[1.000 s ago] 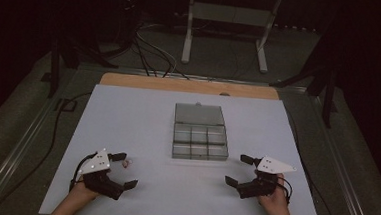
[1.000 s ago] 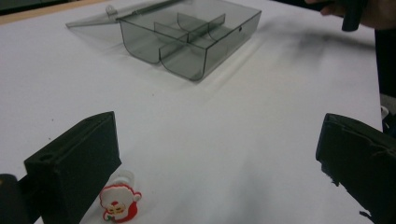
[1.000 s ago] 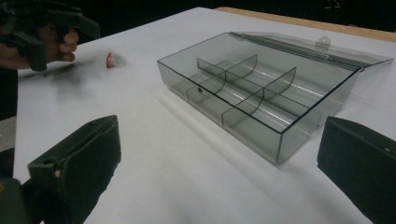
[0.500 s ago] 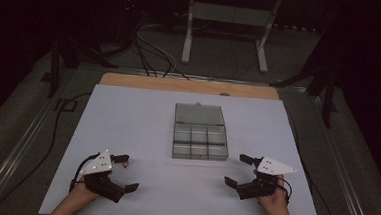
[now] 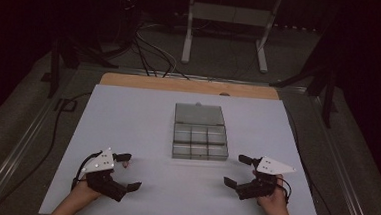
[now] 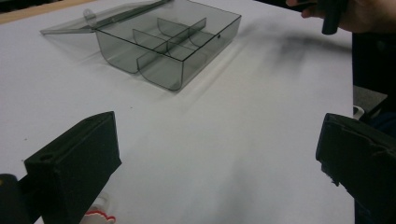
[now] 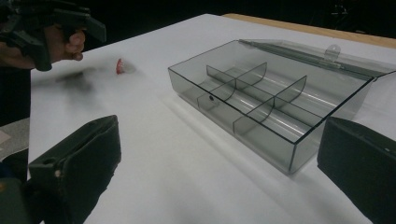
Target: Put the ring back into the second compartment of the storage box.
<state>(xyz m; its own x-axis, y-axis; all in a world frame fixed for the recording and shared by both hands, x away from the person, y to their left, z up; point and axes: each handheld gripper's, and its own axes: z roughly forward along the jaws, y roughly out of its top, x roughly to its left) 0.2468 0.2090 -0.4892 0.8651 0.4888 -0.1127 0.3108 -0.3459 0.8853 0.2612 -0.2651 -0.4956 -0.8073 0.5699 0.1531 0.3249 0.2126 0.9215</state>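
A clear smoky plastic compartment box [image 5: 199, 143] sits mid-table, its lid [image 5: 199, 114] open and lying flat behind it. Dividers split it into several cells, all looking empty. My left gripper [image 5: 130, 172] rests near the front left of the table, open and holding nothing. My right gripper [image 5: 235, 171] is at the front right, also open and holding nothing. The left gripper view shows the box [image 6: 173, 42] far ahead between wide black jaws. In the right gripper view the box [image 7: 261, 93] lies close ahead. A small red-and-white object [image 7: 123, 66] lies on the table by the left hand.
The white tabletop [image 5: 137, 119] has a wooden strip [image 5: 187, 85] along its far edge. Cables and metal stand legs [image 5: 188, 37] are on the dark floor beyond. The small red-and-white object [image 6: 95, 217] also peeks in beside the left jaw.
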